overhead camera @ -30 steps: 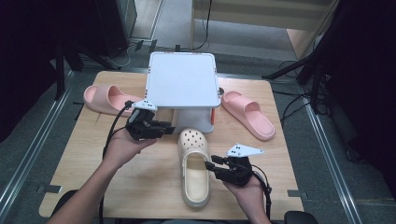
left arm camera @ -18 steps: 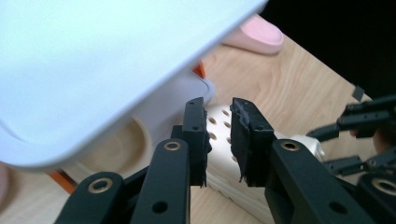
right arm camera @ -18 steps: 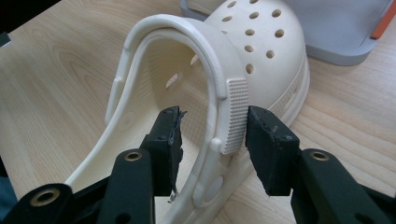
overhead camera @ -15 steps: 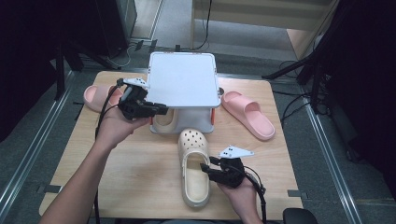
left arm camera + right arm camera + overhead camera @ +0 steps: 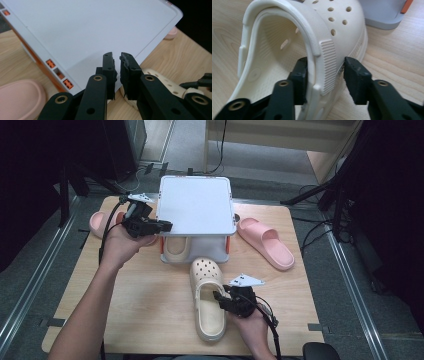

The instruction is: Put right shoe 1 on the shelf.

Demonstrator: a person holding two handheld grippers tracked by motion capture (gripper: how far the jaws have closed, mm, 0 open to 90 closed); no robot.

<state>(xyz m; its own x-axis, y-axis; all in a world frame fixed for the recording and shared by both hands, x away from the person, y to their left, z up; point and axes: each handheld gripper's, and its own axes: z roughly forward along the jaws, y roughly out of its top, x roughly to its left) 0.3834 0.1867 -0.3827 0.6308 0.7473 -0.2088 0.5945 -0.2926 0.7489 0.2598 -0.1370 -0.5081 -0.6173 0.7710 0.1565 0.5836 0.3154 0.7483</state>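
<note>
A cream clog [image 5: 207,320] lies toe-away on the wooden table in front of me. My right gripper [image 5: 220,300] straddles its right side wall [image 5: 324,75]: one jaw sits inside the clog [image 5: 287,50], the other outside, and they have just been closing onto the wall. My left gripper [image 5: 167,226] hovers at the left edge of a grey shelf [image 5: 197,210]. Its jaws [image 5: 117,62] have just been closing and stand almost together with nothing between them, over the shelf top [image 5: 87,30]. A second cream clog [image 5: 176,249] sits under the shelf.
One pink slipper [image 5: 265,242] lies right of the shelf. Another pink slipper [image 5: 97,222] lies left of it, partly behind my left hand, and it is also in the left gripper view [image 5: 20,97]. Bare wood spreads across the table's front left.
My left hand has moved from the table's middle, up and left to the shelf's left edge, with its jaws narrowing. My right hand has stayed at the clog's side wall.
</note>
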